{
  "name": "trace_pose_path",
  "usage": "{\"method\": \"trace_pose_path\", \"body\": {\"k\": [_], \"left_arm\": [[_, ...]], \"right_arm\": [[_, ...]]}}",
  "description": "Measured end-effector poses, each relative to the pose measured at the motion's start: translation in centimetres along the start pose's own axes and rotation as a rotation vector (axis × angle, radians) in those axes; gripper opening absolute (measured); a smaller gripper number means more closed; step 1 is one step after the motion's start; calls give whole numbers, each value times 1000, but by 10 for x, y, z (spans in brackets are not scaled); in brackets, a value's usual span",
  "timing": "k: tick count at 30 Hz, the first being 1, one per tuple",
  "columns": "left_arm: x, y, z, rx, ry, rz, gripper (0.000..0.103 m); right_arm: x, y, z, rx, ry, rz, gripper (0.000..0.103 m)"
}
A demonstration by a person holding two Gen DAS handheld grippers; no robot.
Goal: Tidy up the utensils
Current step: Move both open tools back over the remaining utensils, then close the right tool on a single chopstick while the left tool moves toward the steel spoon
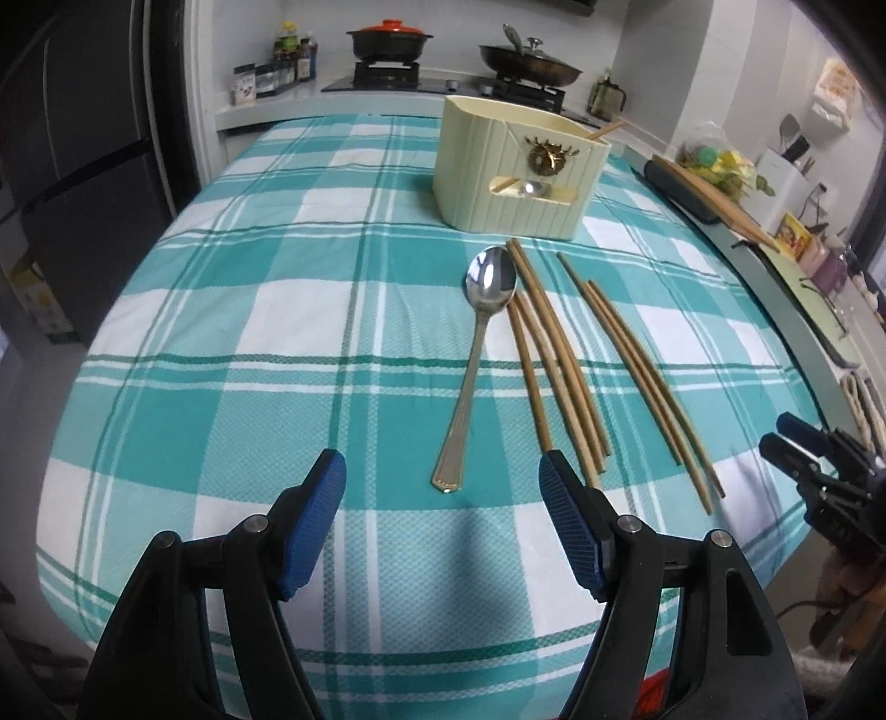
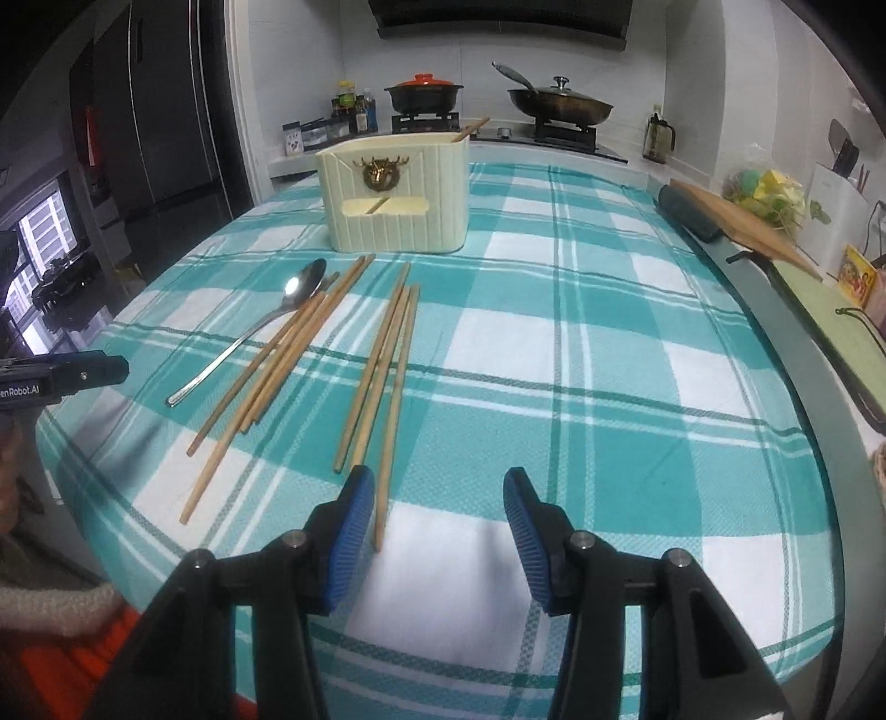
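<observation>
A steel spoon (image 1: 476, 354) lies on the teal checked tablecloth (image 1: 249, 310), bowl toward a cream utensil holder (image 1: 515, 171). Beside it lie several bamboo chopsticks (image 1: 554, 360), with a second bunch (image 1: 637, 365) further right. My left gripper (image 1: 440, 465) is open just above the cloth, the spoon's handle end between its fingertips and untouched. My right gripper (image 2: 438, 479) is open and holds nothing; the near end of one chopstick (image 2: 387, 387) lies by its left finger. The holder (image 2: 396, 194) has a chopstick sticking out of its top and a spoon showing in its front slot.
A stove with a red-lidded pot (image 1: 390, 39) and a lidded pan (image 1: 529, 61) stands behind the table. A wooden cutting board (image 2: 742, 221) and clutter line the right counter. A dark fridge (image 2: 155, 111) stands left. The table's near edge is close below both grippers.
</observation>
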State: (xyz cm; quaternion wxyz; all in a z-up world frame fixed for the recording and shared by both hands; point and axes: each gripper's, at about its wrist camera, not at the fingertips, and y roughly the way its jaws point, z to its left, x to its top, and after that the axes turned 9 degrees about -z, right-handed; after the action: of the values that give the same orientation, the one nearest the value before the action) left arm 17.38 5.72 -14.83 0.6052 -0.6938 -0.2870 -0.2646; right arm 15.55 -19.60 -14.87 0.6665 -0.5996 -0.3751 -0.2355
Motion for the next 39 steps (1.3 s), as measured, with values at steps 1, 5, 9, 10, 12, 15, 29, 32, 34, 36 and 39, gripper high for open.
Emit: {"method": "trace_pose_path", "body": {"k": [1,5,9,10,12,15,29,32,34,36,39], "left_arm": [[0,0,-2,7,9,-4,74],[-4,2,-4,34,41,5,74],[-9,8,6,49,23,29,74],[-9,10,9,53,16,34,74],[-8,13,11,55,9,37,74],[-6,16,10,53,13,36,74],[-11,17,13,65,17,41,74],[-10,17,13,67,18,40,74],[-11,18,13,70,28,41,74],[-9,21,11,75,62,42,74],[-2,29,10,91,133,38,76]], "right_arm": [[2,0,0,3,8,-10,49],[8,9,-1,21,50,-8,46],[6,20,-2,36,72,28,37],[5,22,-3,43,81,39,36],[5,26,-3,51,86,52,29],[9,31,-1,70,73,69,27],[14,77,12,109,7,189,23],[11,82,15,88,-6,210,10],[10,81,11,65,31,205,7],[9,79,0,37,121,209,7],[5,72,-13,-50,180,216,7]]}}
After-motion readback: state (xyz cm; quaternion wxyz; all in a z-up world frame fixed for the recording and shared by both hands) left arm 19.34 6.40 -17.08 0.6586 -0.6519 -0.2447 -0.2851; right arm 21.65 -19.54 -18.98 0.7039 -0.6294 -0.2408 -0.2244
